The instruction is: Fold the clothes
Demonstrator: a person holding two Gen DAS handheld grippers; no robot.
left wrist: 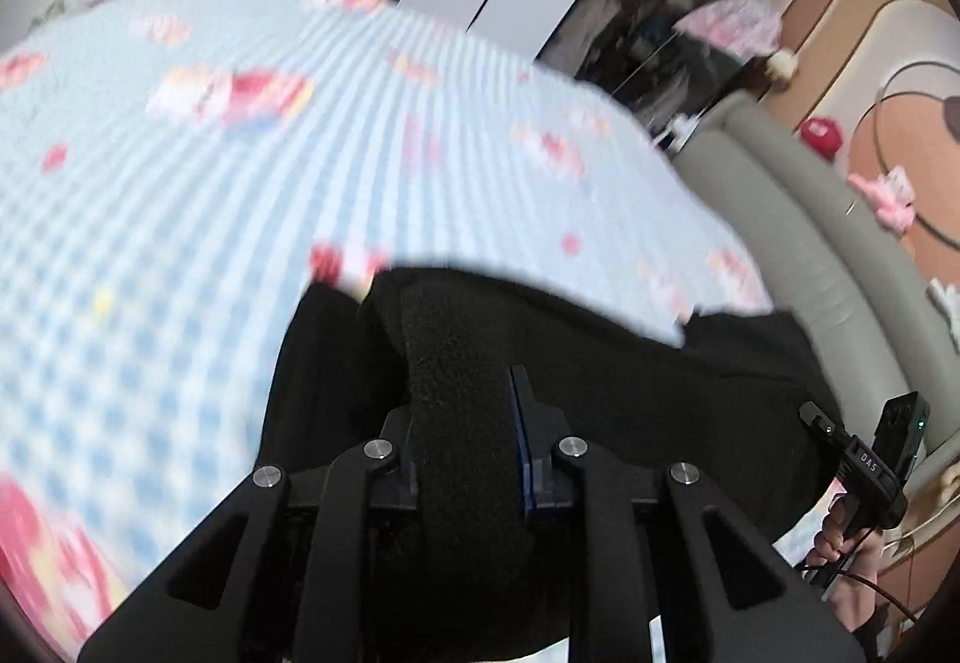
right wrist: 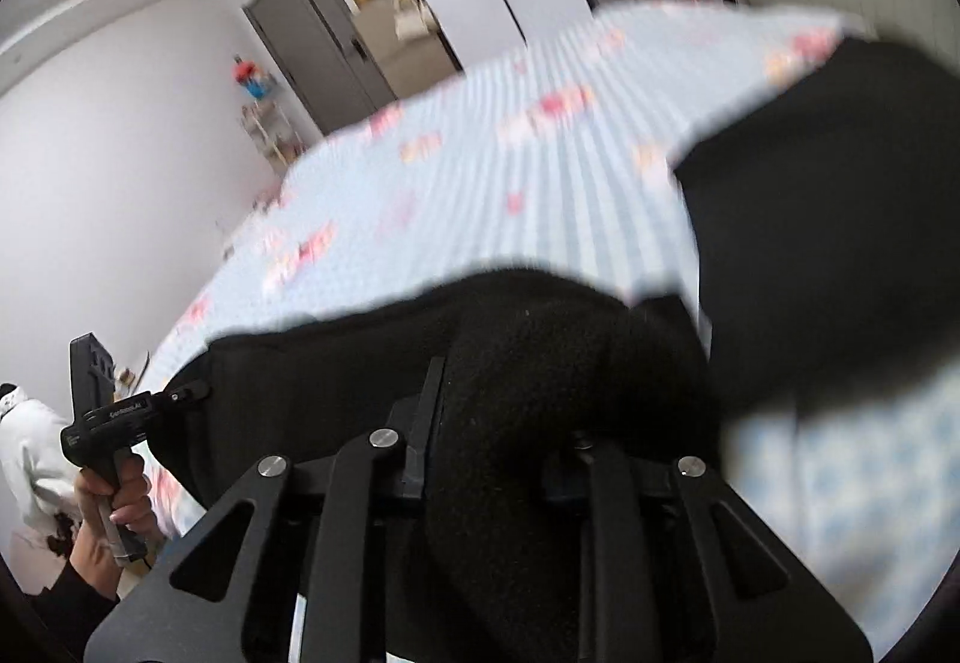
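A black fleecy garment [left wrist: 660,393] lies bunched on the bed's blue checked sheet [left wrist: 210,219]. My left gripper [left wrist: 465,414] is shut on a thick fold of it, and the cloth fills the gap between the fingers. In the right wrist view, my right gripper [right wrist: 504,414] is shut on another fold of the black garment [right wrist: 810,243]; its right finger is buried under the cloth. Each gripper also shows in the other's view, hand-held at the garment's edge: the right gripper [left wrist: 810,414] and the left gripper [right wrist: 192,394].
The sheet [right wrist: 480,207] with pink prints stretches far ahead. A grey padded bench or sofa [left wrist: 780,219] runs along the bed's right side before an orange wall. A dark cabinet [left wrist: 660,15] stands behind. A grey door [right wrist: 312,45] and a small shelf [right wrist: 270,129] stand by the white wall.
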